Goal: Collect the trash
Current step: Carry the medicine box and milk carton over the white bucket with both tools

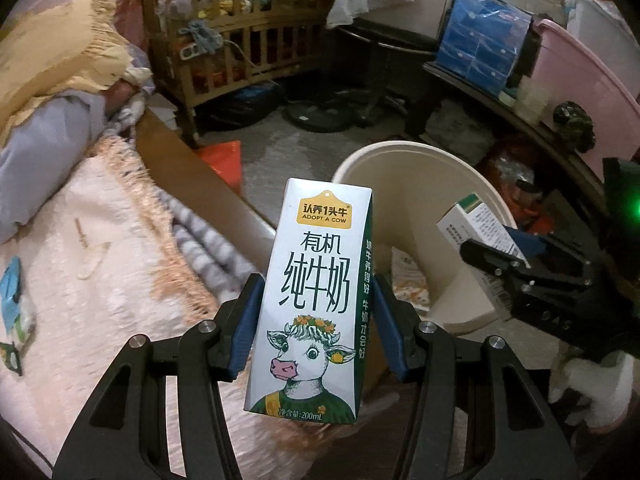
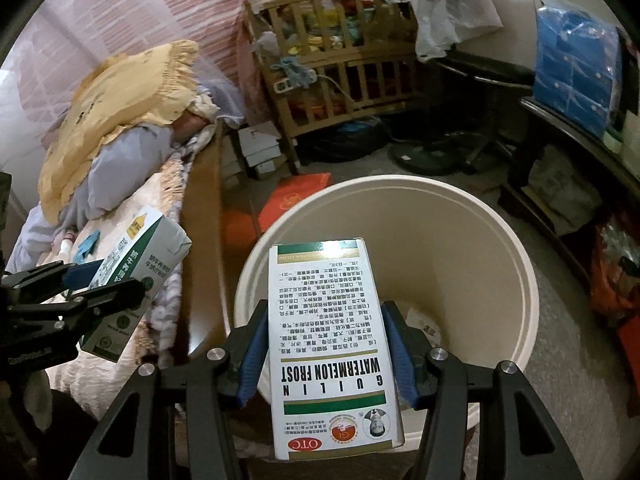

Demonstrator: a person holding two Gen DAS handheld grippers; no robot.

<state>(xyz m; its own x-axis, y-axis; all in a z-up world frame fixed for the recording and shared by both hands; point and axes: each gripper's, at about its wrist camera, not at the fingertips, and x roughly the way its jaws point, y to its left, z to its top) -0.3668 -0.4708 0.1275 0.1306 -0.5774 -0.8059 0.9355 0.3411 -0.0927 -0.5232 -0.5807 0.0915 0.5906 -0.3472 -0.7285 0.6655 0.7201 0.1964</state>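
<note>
The left gripper [image 1: 314, 312] pinches a white-and-green "Adopt a Cow" milk carton [image 1: 312, 300] between its blue pads, holding it upright with the cow drawing facing the camera, over the edge of the bed [image 1: 120, 280] and just beside a cream waste bucket [image 1: 420, 164] standing on the floor. The right gripper [image 2: 326, 344] clamps a white medicine box [image 2: 332, 352] printed "Guilin Watermelon Frost" between its own blue pads, its far end reaching out over the bucket's near rim [image 2: 256, 264]. Inside the bucket, some crumpled printed wrapping [image 1: 410, 284] lies at the bottom. From the right wrist view the milk carton [image 2: 136, 264] appears tilted at the left, above the fringed pink blanket [image 2: 132, 344]. From the left wrist view the medicine box [image 1: 480, 228] shows at the right, over the bucket. On the bed lie a yellow frilled pillow [image 2: 120, 120] and a small blue wrapper [image 1: 14, 300]. A wooden crib [image 1: 240, 32] stands beyond.
</note>
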